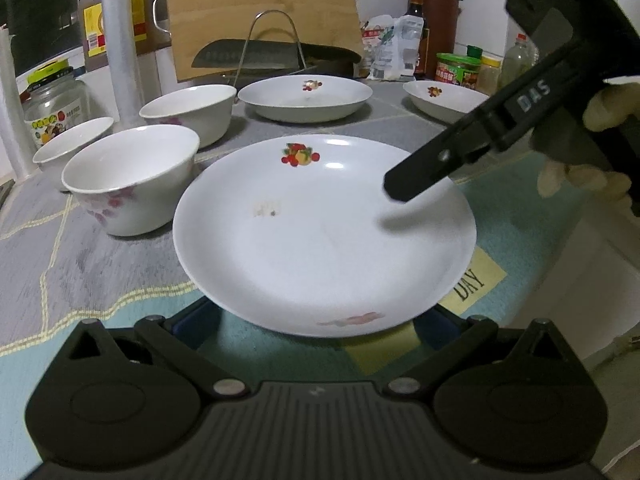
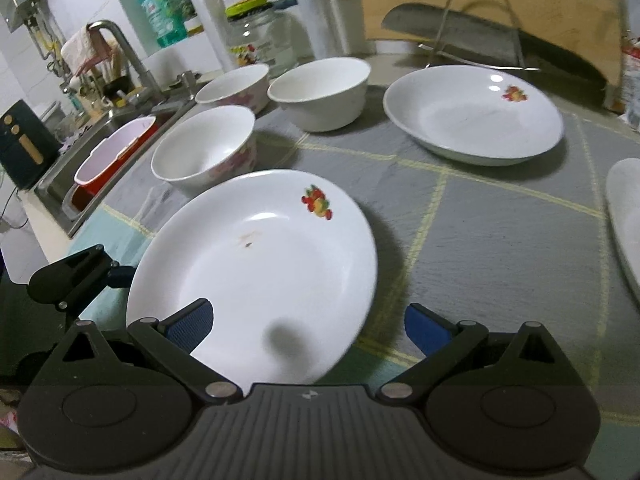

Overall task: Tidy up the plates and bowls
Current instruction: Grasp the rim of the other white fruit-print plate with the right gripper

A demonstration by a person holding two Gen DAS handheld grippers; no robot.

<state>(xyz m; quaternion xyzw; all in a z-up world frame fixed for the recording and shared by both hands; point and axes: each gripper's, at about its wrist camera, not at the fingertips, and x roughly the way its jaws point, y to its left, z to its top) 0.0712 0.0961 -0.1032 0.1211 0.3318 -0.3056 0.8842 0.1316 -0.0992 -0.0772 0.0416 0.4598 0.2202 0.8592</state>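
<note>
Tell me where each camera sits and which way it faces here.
Left wrist: on the left tongs, low at the near plate, facing the cutting board; the right tongs and a gloved hand show.
Right wrist: on the right tongs, above the plate, angled toward the sink; the left tongs show.
Shared: plate, bowls, cutting board.
</note>
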